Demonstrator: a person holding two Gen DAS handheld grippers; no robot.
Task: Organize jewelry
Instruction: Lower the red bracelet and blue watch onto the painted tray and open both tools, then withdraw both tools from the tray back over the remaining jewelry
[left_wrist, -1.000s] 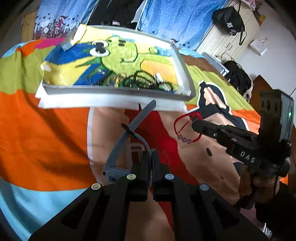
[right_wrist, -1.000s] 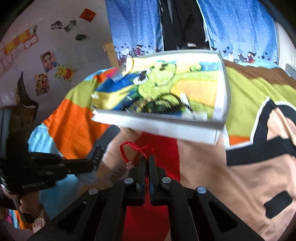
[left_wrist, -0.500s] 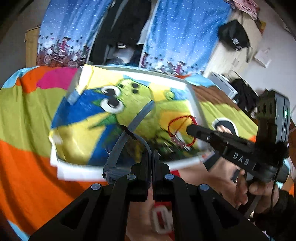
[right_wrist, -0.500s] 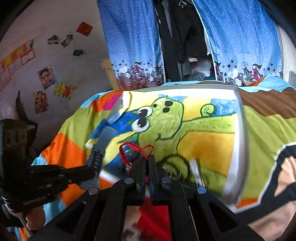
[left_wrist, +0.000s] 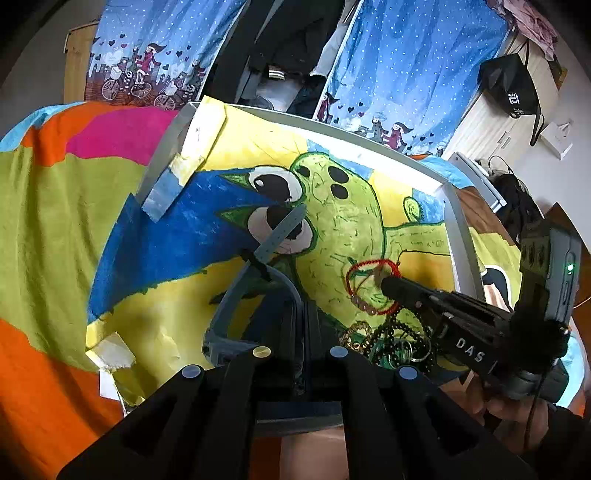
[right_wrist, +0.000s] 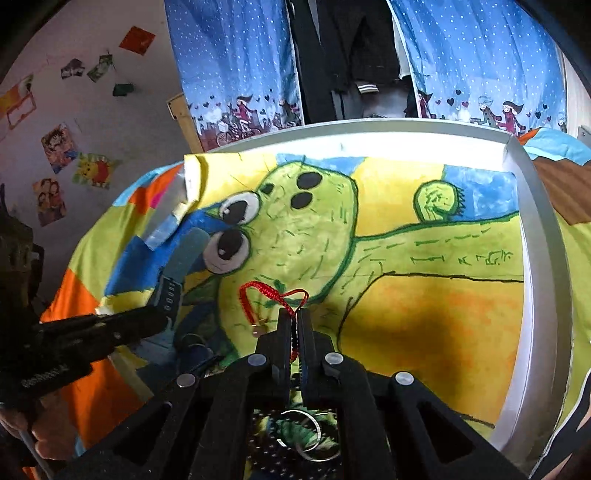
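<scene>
Both grippers are over a shallow white-walled tray (right_wrist: 532, 258) lined w/ a painted sheet showing a green cartoon creature; the tray sits on a multicolour bedspread (left_wrist: 48, 206). Left gripper (left_wrist: 301, 317): jaws closed on a grey-blue watch (left_wrist: 236, 317), pinched at the band near the case. The case hangs at lower left of the fingers; the long perforated strap end rises up and right across the creature's eye. Whether the watch touches the liner cannot be told. Right gripper (right_wrist: 293, 321): jaws closed on a red cord bracelet (right_wrist: 258, 295), cord clamped between the pads. Its loop stands up ahead of the fingertips, w/ a small pale bead hanging at lower left. In the left wrist view the same bracelet hangs as a ring off the right gripper's tip, over the creature's body, approx. mid-tray. A pile of jewelry (left_wrist: 391, 339) lies in the tray's near part, below and just beside the bracelet: dark bead strands, a gold-tone chain, metal rings (right_wrist: 306, 435). The pile is partly hidden by the gripper bodies; exact item count cannot be told. A hand (left_wrist: 517, 413) holds the right gripper's grip at lower right of the left view. Blue dotted curtains (right_wrist: 236, 62) hang behind the tray.
</scene>
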